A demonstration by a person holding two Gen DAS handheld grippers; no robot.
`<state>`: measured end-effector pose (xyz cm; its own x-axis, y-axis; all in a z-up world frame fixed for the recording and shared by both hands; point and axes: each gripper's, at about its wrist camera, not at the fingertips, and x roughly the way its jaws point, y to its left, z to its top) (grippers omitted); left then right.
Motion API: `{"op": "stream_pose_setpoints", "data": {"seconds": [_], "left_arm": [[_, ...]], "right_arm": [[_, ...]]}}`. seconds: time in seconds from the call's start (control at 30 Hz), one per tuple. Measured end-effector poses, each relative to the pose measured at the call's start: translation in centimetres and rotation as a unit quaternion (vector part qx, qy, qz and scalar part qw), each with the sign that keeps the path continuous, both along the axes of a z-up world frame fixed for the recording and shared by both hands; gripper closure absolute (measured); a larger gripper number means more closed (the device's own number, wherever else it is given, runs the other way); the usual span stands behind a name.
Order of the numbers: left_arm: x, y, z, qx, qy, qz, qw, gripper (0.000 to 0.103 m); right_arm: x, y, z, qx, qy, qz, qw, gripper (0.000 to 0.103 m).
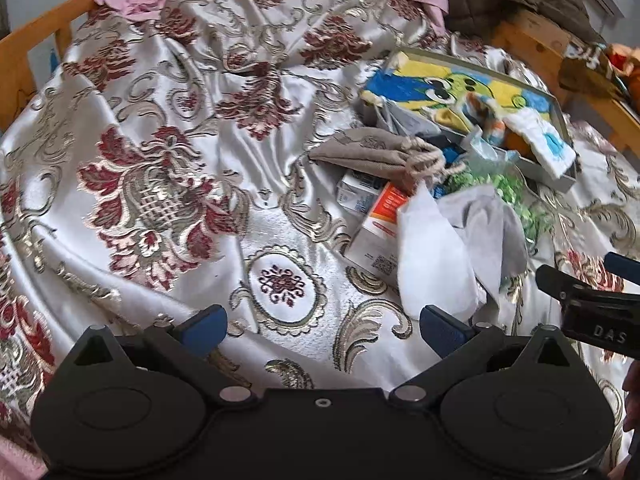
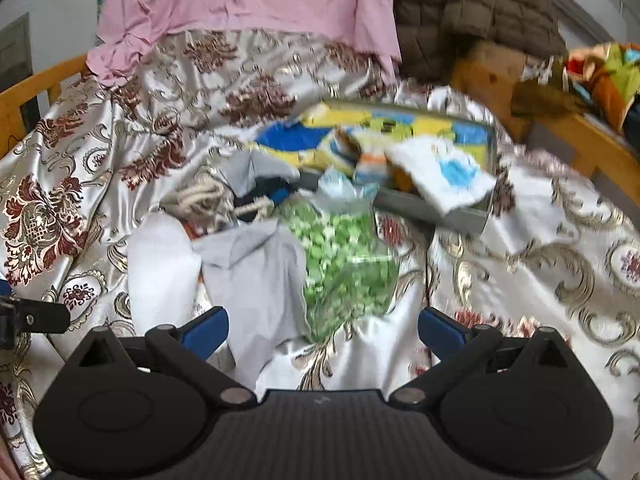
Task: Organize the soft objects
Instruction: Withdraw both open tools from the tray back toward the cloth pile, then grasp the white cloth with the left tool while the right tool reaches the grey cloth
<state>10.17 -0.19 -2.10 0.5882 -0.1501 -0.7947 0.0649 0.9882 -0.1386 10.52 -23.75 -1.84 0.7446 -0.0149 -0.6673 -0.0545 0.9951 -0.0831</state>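
A heap of soft things lies on the patterned bedspread (image 1: 168,128): a white cloth (image 1: 434,252), a grey cloth (image 2: 256,276), a green-and-clear bag (image 2: 344,268) and a beige drawstring pouch (image 1: 376,154). Behind them a shallow grey box (image 1: 558,176) holds a blue and yellow cloth (image 1: 440,84) and a white sock with blue (image 2: 448,176). My left gripper (image 1: 323,326) hovers open over bare bedspread, left of the heap. The right gripper (image 2: 323,328) is open just in front of the grey cloth and the green bag, holding nothing.
Two small cardboard cartons (image 1: 378,220) lie under the pouch and cloths. A pink sheet (image 2: 248,4) and a brown quilted jacket (image 2: 480,8) are piled at the head of the bed. A wooden bed rail (image 1: 24,56) runs along both sides.
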Motion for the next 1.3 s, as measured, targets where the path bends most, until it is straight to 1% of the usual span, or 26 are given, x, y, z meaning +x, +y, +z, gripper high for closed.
{"op": "stream_pose_setpoints", "data": {"seconds": [0.13,0.3,0.37,0.57,0.7,0.83,0.9,1.03,1.13,1.2,1.27,1.3], "left_arm": [[0.6,-0.6,-0.4,0.011,-0.001,-0.017,0.9998,0.001],[1.2,-1.2,-0.6,0.027,-0.008,-0.04,0.9988,0.001],[1.5,-1.5,-0.4,0.04,-0.019,-0.05,0.9978,0.001],[2.8,-2.1,0.1,0.071,-0.056,-0.06,0.9941,0.001],[3.6,-2.4,0.2,0.081,-0.066,-0.083,0.9911,0.001],[4.2,-2.6,0.2,0.084,-0.084,-0.114,0.9864,0.001],[4.3,-2.8,0.3,0.089,-0.098,-0.14,0.9812,0.001],[4.3,-3.2,0.1,0.099,-0.124,-0.188,0.9693,0.001],[4.0,-3.8,-0.2,0.097,-0.144,-0.235,0.9562,0.001],[3.6,-4.2,-0.5,0.093,-0.157,-0.272,0.9448,0.001],[3.2,-4.7,-0.9,0.102,-0.17,-0.306,0.9311,0.001],[2.9,-5.0,-1.1,0.107,-0.175,-0.318,0.9258,0.001]], "right_arm": [[0.3,-0.2,-0.3,0.019,0.019,0.005,1.0,0.0],[0.7,0.1,-0.6,0.017,0.027,0.014,0.999,0.0],[1.0,0.1,-0.7,0.021,0.032,0.013,0.999,0.0],[1.6,-0.4,-0.9,0.032,0.038,0.003,0.999,0.0],[1.9,-0.5,-1.3,0.032,0.044,0.0,0.999,0.0],[2.3,-0.8,-1.7,0.044,0.052,-0.008,0.998,0.0],[2.6,-1.2,-1.8,0.062,0.056,-0.015,0.996,0.0],[3.4,-2.3,-2.0,0.116,0.065,-0.032,0.991,0.0],[4.0,-2.8,-2.3,0.143,0.063,-0.044,0.987,0.0],[4.6,-2.8,-2.5,0.149,0.064,-0.047,0.986,0.0],[5.1,-2.9,-2.8,0.163,0.065,-0.048,0.983,0.0],[5.2,-2.8,-2.9,0.173,0.067,-0.047,0.981,0.0]]}}
